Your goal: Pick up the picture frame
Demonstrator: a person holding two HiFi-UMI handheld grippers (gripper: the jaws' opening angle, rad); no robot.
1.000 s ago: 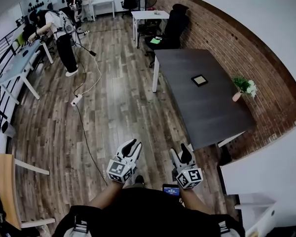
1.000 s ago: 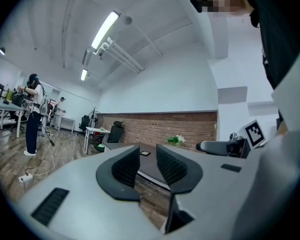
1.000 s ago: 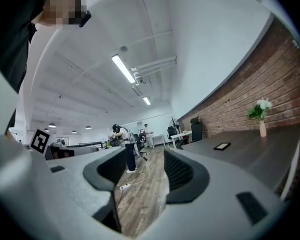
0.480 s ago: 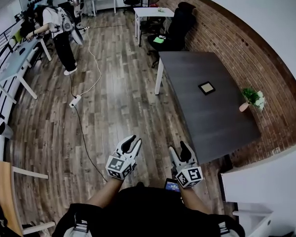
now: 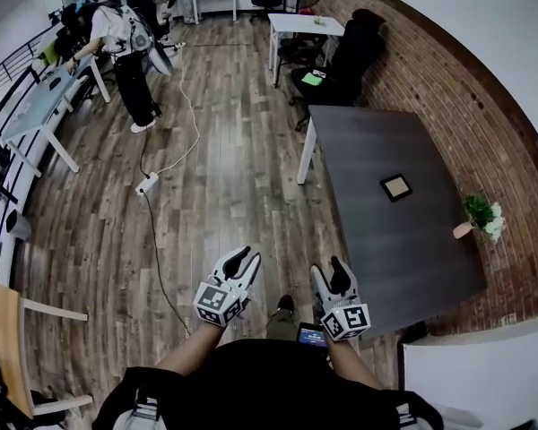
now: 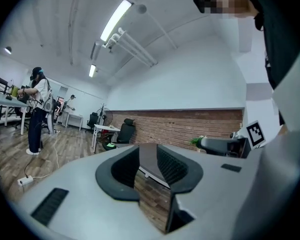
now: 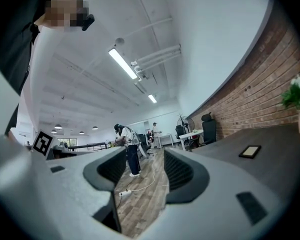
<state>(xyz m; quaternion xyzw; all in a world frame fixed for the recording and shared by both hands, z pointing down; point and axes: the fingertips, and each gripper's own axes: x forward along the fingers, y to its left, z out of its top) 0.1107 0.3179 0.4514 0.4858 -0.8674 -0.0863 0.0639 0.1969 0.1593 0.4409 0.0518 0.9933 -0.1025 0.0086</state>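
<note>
We found the picture frame (image 5: pixel 395 187) lying flat on the dark worktop (image 5: pixel 368 137), toward the brick-wall side and well apart from every edge. The right tool's view showed it as a small dark-bordered rectangle with a pale centre, and nothing touched it. A potted plant (image 5: pixel 478 213) stood near the worktop's wall-side edge, apart from the frame and, in our judgement, no obstacle to a reach from the open side.

The right tool (image 5: pixel 330 272) and the left tool (image 5: pixel 243 260) were held low and close to the person's body, over the wooden floor (image 5: pixel 215 195) and well short of the worktop. Each tool's own view showed its jaws standing apart with a moderate gap. Only floor and distant room lay between the right pair, and floor with the worktop's near end between the left pair. Neither tool held anything. We judged this a carrying posture for the approach: the tools were tucked in because the frame was out of reach, and no grasp had begun.

Because the frame lay flat, we expected that a jaw would need to catch one border edge.

A power strip (image 5: pixel 148 184) with its cable lay on the floor to the left, clear of the direct line to the worktop.
</note>
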